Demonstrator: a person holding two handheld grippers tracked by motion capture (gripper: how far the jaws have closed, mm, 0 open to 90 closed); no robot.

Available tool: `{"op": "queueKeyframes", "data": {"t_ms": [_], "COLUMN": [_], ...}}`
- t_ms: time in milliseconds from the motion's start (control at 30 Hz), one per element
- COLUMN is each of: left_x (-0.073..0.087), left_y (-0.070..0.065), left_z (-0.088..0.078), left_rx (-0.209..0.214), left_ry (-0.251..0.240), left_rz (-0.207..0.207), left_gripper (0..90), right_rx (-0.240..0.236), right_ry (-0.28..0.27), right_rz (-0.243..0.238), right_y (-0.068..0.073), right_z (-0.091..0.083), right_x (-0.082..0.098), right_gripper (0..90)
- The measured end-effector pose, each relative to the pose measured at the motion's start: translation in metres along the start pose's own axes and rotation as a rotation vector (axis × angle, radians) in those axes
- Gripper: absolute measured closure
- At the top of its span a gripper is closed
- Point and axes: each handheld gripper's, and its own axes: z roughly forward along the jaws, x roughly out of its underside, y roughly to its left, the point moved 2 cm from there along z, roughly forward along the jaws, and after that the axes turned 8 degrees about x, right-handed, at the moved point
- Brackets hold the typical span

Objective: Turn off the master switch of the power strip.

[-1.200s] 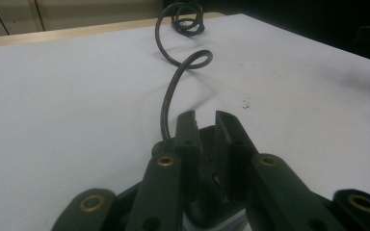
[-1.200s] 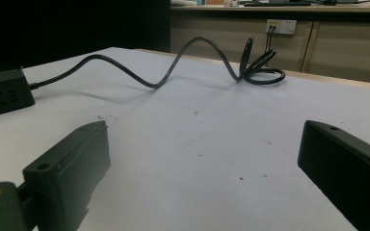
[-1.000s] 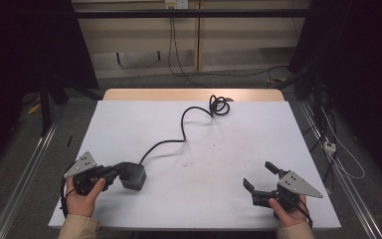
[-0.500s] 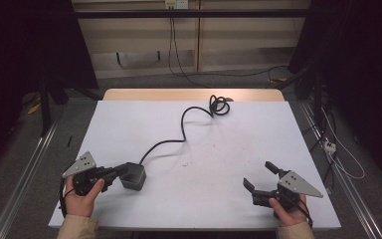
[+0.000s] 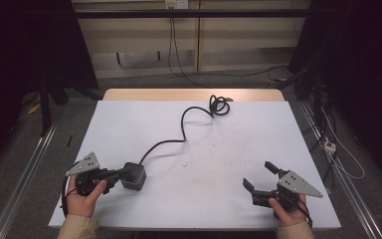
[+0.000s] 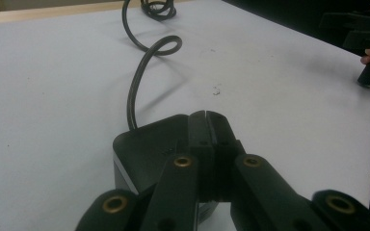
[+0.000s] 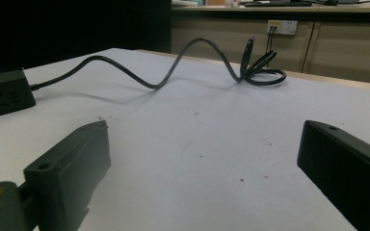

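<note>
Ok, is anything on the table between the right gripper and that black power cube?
Nothing visible. The right gripper stands open at the near right, the power cube sits at the near left under the shut left gripper, and bare white table lies between them. The cable runs away toward the far edge.

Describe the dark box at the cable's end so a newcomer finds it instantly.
On the white table, look near the front left corner. The dark cube-shaped power block sits there by the left tool; the black cable snaking back to a coil ends in it.
</note>
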Motion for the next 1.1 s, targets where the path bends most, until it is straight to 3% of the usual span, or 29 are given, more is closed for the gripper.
{"op": "queueKeyframes", "data": {"t_ms": [400, 1100], "left_x": [0.0019, 0.0035], "left_y": [0.0006, 0.0031], "left_z": [0.0024, 0.0023], "left_rx": [0.003, -0.032], "left_ry": [0.037, 0.051], "left_rz": [-0.006, -0.011], "left_gripper": [90.0, 90.0], "right_rx": [0.0, -0.003], "right_ry": [0.0, -0.004], "right_rz": [0.0, -0.003], "right_y": [0.0, 0.0002], "right_z": [0.0001, 0.0002], "right_x": [0.0, -0.0002], "right_gripper": [3.8, 3.8]}}
